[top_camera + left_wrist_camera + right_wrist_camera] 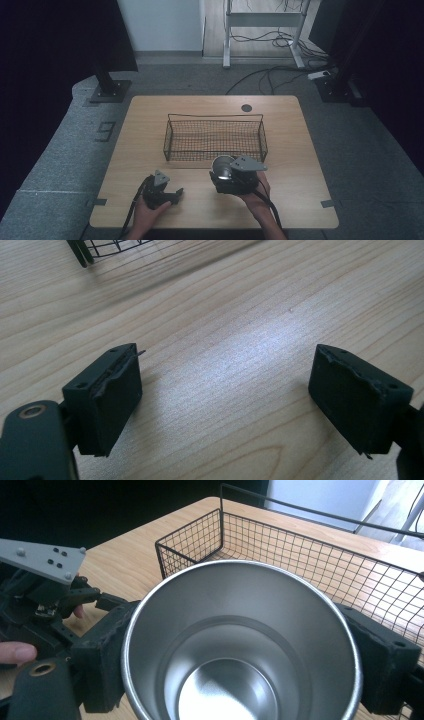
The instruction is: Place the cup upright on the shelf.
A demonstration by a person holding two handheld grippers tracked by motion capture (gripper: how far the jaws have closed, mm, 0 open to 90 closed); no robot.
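Behind, mid-frame in the high view, stands the wire basket [215,137]. Just below its front edge your right gripper [223,176] clamps the steel cup [240,640] by its outer wall: rigid, light, probably slick, so squeeze steadily. Lower left, your left gripper [225,400] gapes, holding nothing.

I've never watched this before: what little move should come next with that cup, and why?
Probably carry the cup forward over the basket. The right gripper is shut on it just short of the basket's near wall, and the basket looks empty. The left gripper rests open on the table.
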